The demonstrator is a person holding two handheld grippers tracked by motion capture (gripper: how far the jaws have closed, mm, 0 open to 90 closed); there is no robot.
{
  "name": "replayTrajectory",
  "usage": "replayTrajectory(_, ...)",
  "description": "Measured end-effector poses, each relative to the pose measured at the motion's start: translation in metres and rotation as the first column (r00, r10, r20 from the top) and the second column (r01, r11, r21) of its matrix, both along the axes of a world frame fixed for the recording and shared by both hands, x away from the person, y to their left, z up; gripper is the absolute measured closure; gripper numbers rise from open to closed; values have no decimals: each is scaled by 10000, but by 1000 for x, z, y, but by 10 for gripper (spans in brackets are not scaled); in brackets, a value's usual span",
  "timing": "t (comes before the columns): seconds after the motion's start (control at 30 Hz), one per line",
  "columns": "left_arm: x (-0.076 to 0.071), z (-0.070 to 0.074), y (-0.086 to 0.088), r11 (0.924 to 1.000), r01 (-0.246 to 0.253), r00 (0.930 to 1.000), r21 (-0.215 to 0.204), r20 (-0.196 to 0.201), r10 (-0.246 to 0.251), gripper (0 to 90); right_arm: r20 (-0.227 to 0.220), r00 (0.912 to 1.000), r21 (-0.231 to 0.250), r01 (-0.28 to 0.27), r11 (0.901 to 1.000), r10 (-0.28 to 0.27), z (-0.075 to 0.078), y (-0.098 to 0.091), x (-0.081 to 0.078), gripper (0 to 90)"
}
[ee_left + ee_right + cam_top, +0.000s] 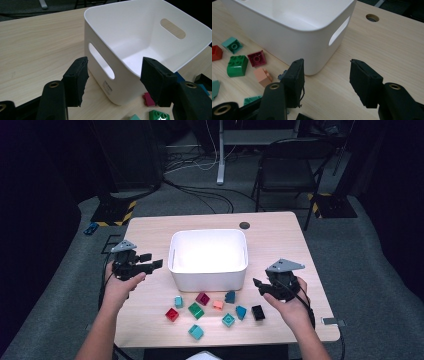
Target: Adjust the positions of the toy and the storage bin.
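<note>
Both hand-held grippers empty, jaws apart: left hand-held gripper (150, 261) beside the white bin (208, 276), right hand-held gripper (261, 286) near the black brick (258, 312). Bricks lie crowded on the tabletop (280, 240) before the bin. Likely risk: wide jaws nudge neighbouring bricks or clip the bin wall.

Beyond the far edge of my bench (280, 227) I see a black chair (290, 167) standing on grey carpet (365, 270), with a white desk leg (220, 152) to its left. Dark cables (200, 195) snake across the floor between them. Yellow-and-black striped bases (114, 212) sit at the far left and far right, and a small blue object (90, 228) lies on the left.
</note>
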State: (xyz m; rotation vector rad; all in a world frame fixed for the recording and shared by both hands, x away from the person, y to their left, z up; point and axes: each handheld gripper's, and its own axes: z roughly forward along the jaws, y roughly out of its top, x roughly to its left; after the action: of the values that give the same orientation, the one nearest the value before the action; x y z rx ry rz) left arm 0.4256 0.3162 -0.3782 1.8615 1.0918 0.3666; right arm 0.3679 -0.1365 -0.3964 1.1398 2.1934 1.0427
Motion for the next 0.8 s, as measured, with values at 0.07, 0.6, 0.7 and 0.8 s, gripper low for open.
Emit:
replayTrajectory(0.07, 0, -1, -1, 10000, -25, 10000, 28, 32, 25, 386, -29, 10000, -10, 54, 10000, -54, -4, 0, -2, 450)
replayTrajectory(0.6, 12, -5, 4, 9991, -256, 9996, 342, 93, 253, 410, -565, 9984, -315, 27, 9995, -45, -61, 2, -25, 499)
replayTrajectory(0.7, 12, -5, 6, 9992, -285, 9995, 288, 115, 281, 407, -805, 9967, -189, 83, 9998, -98, -67, 2, -25, 493)
replayTrajectory(0.8, 12, -4, 8, 9992, -371, 9993, 166, 108, 369, 405, -1028, 9946, -76, 145, 9999, -152, -74, 3, -28, 492)
